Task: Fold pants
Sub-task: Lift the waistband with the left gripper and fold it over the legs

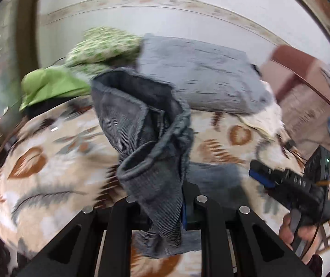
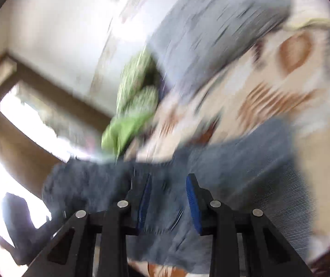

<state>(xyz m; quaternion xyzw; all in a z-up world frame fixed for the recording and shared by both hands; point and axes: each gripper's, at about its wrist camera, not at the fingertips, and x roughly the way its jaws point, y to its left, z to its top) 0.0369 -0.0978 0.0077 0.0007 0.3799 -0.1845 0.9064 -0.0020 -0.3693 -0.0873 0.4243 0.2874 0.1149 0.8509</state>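
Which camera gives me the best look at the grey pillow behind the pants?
The left wrist view: the grey pillow is whole and fairly sharp, lying on the patterned bedspread. The right wrist view shows it heavily blurred and cut off at the top.

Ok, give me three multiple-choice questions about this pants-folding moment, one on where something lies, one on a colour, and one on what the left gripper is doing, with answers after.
1. Where does the grey pillow lie?
A. on the patterned bedspread, beyond the pants
B. on the floor
C. in the right gripper

2. What colour are the pants?
A. red
B. grey-blue
C. white

3. What state is the left gripper in?
A. wide open, with nothing in it
B. shut on the pants
C. shut on the green cloth

Answers: 1 A, the pillow rests on the bedspread behind the lifted fabric. 2 B, the ribbed cloth is grey-blue in both views. 3 B, the fabric is pinched between its fingers and hangs from them.
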